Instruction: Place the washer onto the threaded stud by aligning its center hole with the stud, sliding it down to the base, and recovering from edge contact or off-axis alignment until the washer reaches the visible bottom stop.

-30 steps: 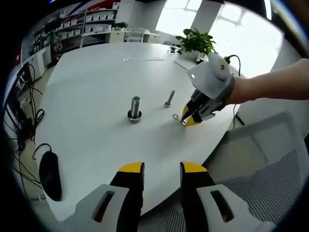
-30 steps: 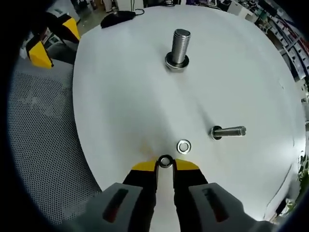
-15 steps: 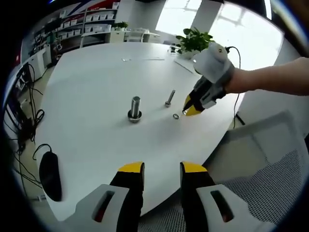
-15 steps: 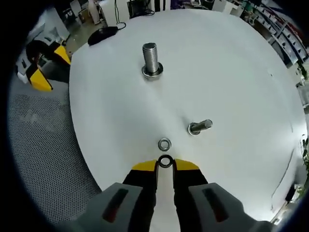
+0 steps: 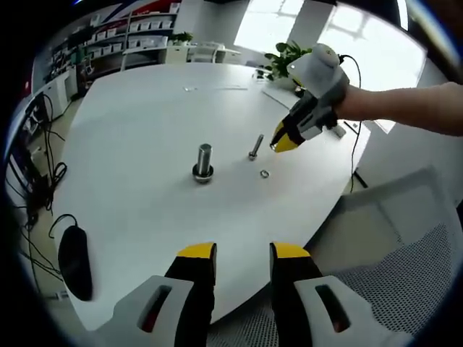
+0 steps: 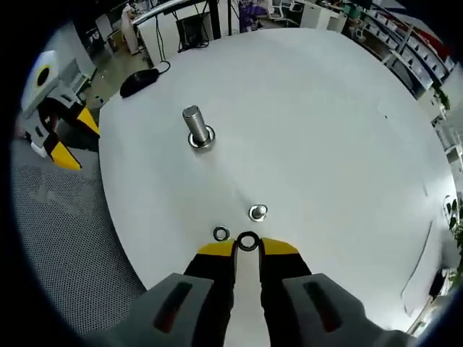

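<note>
A threaded stud [image 5: 203,163] [image 6: 197,128] stands upright on the white round table [image 5: 145,130], with a washer seated at its base. My right gripper [image 6: 247,244] [image 5: 281,142] is lifted above the table, shut on a dark washer [image 6: 247,241] held at its yellow tips. A second washer [image 6: 221,233] [image 5: 264,173] lies flat on the table below it. A smaller bolt [image 5: 255,147] [image 6: 257,212] lies beside that washer. At the near table edge my left gripper [image 5: 241,253] hangs open with nothing between its fingers; it also shows at left in the right gripper view [image 6: 61,137].
A black computer mouse [image 5: 74,262] [image 6: 137,81] with a cable lies near the table edge. A potted plant [image 5: 289,61] stands at the far side. A grey mesh chair [image 5: 391,246] sits by the near edge. Shelves line the room behind.
My right gripper has risen from the table with the dark washer and moved away from the loose washer, farther up over the small bolt. The left gripper has stayed put.
</note>
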A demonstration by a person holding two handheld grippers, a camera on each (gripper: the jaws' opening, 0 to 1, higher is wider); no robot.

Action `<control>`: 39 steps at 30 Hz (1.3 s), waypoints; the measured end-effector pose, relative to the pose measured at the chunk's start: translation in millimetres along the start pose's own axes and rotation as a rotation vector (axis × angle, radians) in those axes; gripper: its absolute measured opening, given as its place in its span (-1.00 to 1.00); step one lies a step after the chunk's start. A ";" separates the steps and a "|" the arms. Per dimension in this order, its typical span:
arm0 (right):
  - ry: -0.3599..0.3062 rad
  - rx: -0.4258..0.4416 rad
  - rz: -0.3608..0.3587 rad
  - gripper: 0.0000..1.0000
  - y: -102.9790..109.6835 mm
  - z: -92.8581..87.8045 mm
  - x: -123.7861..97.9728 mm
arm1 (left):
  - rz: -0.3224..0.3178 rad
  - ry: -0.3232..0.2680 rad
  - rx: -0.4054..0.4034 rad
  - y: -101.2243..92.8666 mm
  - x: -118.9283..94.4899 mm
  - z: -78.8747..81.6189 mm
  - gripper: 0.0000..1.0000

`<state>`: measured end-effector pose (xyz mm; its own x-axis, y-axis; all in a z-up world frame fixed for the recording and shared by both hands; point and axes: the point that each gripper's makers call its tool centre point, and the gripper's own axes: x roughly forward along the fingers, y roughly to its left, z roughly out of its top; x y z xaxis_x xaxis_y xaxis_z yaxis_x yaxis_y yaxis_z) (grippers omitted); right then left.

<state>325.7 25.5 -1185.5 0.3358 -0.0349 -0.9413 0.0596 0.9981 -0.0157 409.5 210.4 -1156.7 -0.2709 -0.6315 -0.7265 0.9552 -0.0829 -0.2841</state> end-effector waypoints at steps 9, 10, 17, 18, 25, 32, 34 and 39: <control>-0.048 -0.007 -0.031 -0.72 -5.3 15.6 -3.6 | -0.004 -0.002 -0.002 -0.5 0.5 0.1 -0.45; -0.052 -0.017 -0.036 -0.72 -6.0 18.0 -3.6 | -0.004 -0.002 -0.002 0.5 1.3 -1.0 -0.45; -0.043 -0.052 -0.047 -0.72 -4.9 22.5 0.2 | -0.005 -0.002 -0.005 -0.5 0.1 -1.3 -0.45; -0.039 -0.050 -0.046 -0.72 -5.5 22.6 0.9 | -0.006 -0.002 -0.006 -1.3 -0.4 -0.9 -0.45; -0.021 -0.055 -0.042 -0.72 -8.4 23.0 3.2 | -0.006 -0.001 -0.007 -0.9 -0.1 -1.0 -0.45; 0.001 -0.064 -0.030 -0.72 -10.1 22.5 10.2 | -0.006 -0.001 -0.011 1.5 1.4 -2.6 -0.45; 0.006 -0.066 -0.028 -0.72 -10.5 22.6 12.0 | -0.006 0.001 -0.010 0.8 1.0 -1.9 -0.45; 0.018 -0.067 -0.022 -0.72 -10.3 22.2 14.5 | -0.003 0.000 -0.014 1.5 0.7 -3.2 -0.45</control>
<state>350.8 13.6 -1191.5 0.3184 -0.0560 -0.9463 0.0035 0.9983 -0.0579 410.4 212.3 -1159.6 -0.2742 -0.6311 -0.7256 0.9524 -0.0739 -0.2957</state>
